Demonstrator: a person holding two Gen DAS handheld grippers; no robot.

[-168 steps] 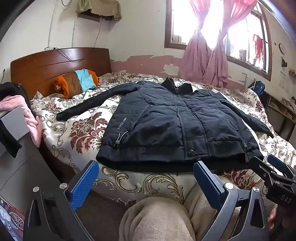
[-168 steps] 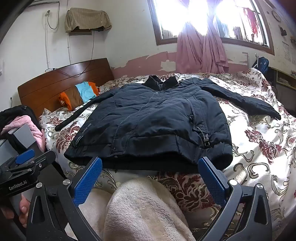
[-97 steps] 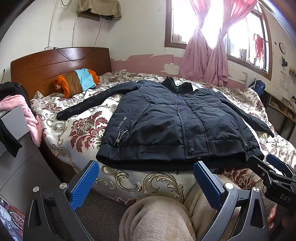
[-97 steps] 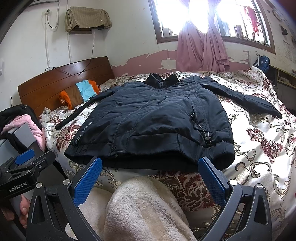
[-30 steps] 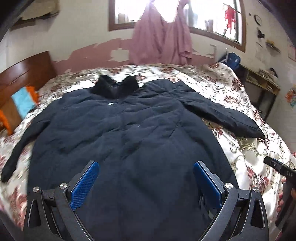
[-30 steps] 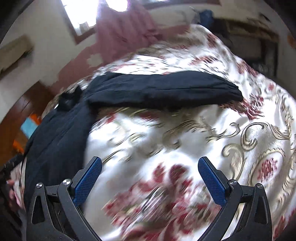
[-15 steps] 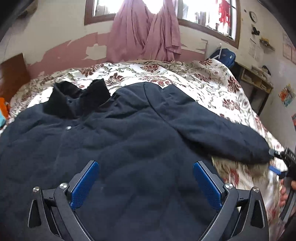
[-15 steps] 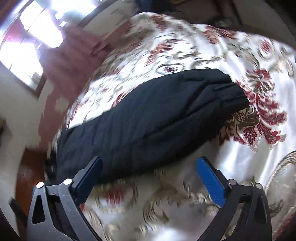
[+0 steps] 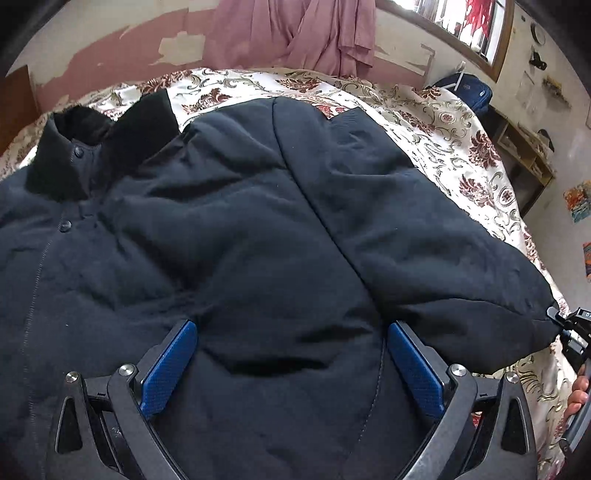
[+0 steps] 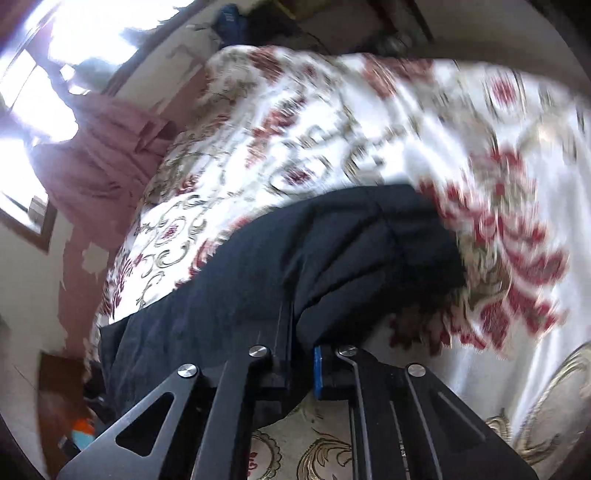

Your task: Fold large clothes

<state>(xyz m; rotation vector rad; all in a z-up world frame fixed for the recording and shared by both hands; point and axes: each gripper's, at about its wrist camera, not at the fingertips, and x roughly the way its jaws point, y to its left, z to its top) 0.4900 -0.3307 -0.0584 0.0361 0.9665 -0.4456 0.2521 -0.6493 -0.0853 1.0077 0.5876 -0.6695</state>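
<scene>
Dark navy padded jacket (image 9: 229,236) spread front-up across the bed (image 9: 436,122), filling most of the left wrist view; black collar (image 9: 107,147) at about ten o'clock, snap buttons below it. Right sleeve (image 9: 424,236) running from the shoulder near twelve o'clock down toward four o'clock, lying on the floral bedspread. Cuff end of that sleeve (image 10: 376,258) pinched by the right gripper (image 10: 301,365), its fingers having just been closing and now drawn together on the fabric, only a sliver of blue pad showing. Left gripper (image 9: 291,365) low over the jacket's chest at six o'clock, blue fingers (image 9: 170,365) wide apart, nothing clamped between them. Pink curtain (image 9: 295,33) beyond the bed at twelve o'clock, peeling pink wall paint beside it. Shelf unit (image 9: 524,155) at two o'clock.
</scene>
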